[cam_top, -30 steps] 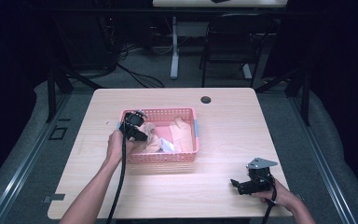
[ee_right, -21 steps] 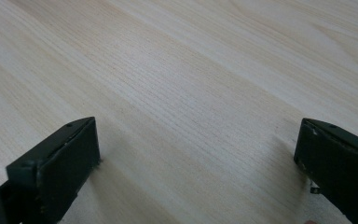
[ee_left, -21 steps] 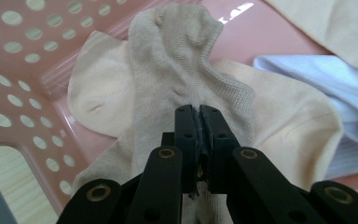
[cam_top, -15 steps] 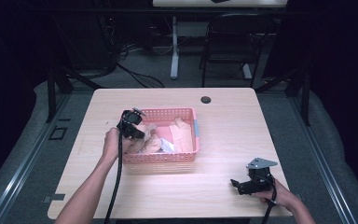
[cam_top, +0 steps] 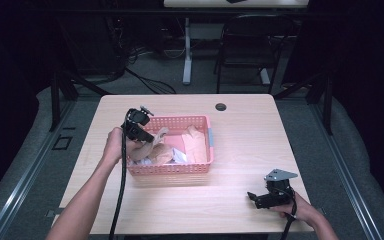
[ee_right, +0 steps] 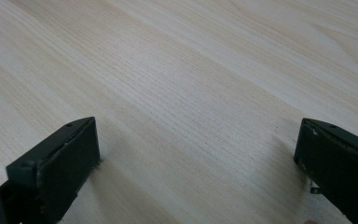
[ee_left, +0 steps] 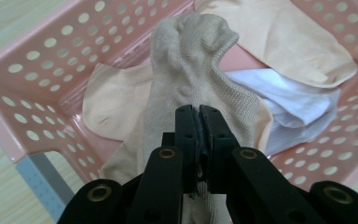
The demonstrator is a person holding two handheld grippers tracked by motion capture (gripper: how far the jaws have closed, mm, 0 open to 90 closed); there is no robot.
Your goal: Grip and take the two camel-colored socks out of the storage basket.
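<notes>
Above the pink basket's (cam_top: 207,150) left end, left gripper (ee_left: 199,122) clenched on a beige sock (ee_left: 193,70); right gripper (ee_right: 196,154) spread over bare table (cam_top: 240,125).

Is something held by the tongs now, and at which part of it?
The left tongs are shut on the beige sock, pinching a fold near its middle, above the pink basket. The right tongs are open and hold nothing.
</notes>
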